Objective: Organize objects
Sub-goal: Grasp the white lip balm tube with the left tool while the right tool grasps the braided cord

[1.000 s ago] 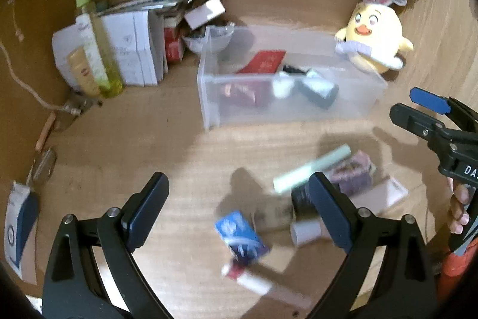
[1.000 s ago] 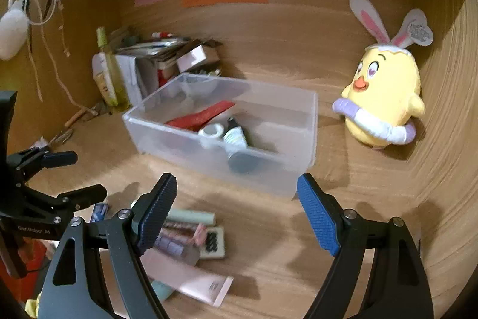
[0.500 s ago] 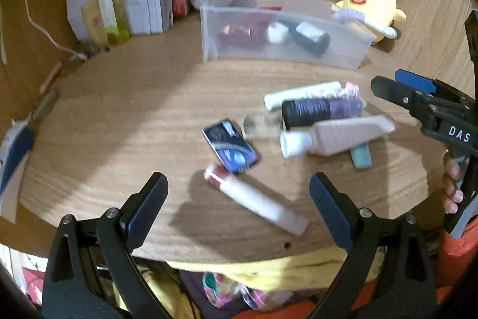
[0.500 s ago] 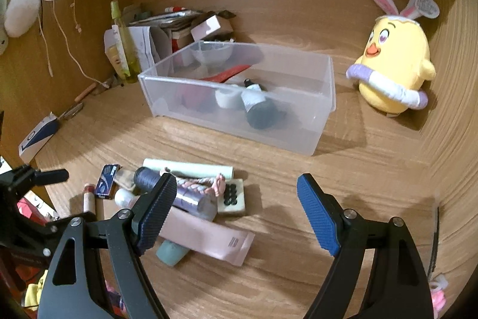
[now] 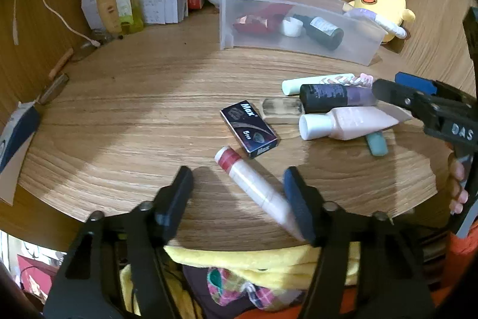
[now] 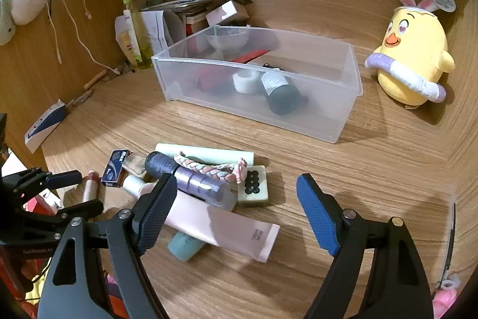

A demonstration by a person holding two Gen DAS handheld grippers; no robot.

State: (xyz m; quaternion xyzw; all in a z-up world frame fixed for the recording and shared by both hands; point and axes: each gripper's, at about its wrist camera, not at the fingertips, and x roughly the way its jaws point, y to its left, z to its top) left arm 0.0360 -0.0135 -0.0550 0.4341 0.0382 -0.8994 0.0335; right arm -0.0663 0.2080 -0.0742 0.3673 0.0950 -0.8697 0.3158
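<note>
Left wrist view shows a white tube with a red cap (image 5: 254,186) lying near the front edge of the wooden desk (image 5: 134,121), slanting between the spread fingers of the left gripper (image 5: 239,196), which grips nothing. Just beyond the cap lies a dark Max box (image 5: 249,129). Toward the desk's right side sits a heap: a pink tube with a white cap (image 5: 343,123), a dark purple bottle (image 5: 334,94) touching it, a mint tube (image 5: 310,82) behind and a braided band (image 6: 212,168) draped across. A domino tile (image 6: 254,189) lies beside the heap. The right gripper (image 6: 233,214) hovers over this heap with its jaws wide apart, empty. Farther back, toward the rear edge, a clear plastic bin (image 6: 343,121) holds a dark bottle (image 6: 280,93), a white jar (image 6: 246,81) and a red packet (image 5: 263,20). A yellow chick plush (image 6: 413,59) sits at the back right corner.
</note>
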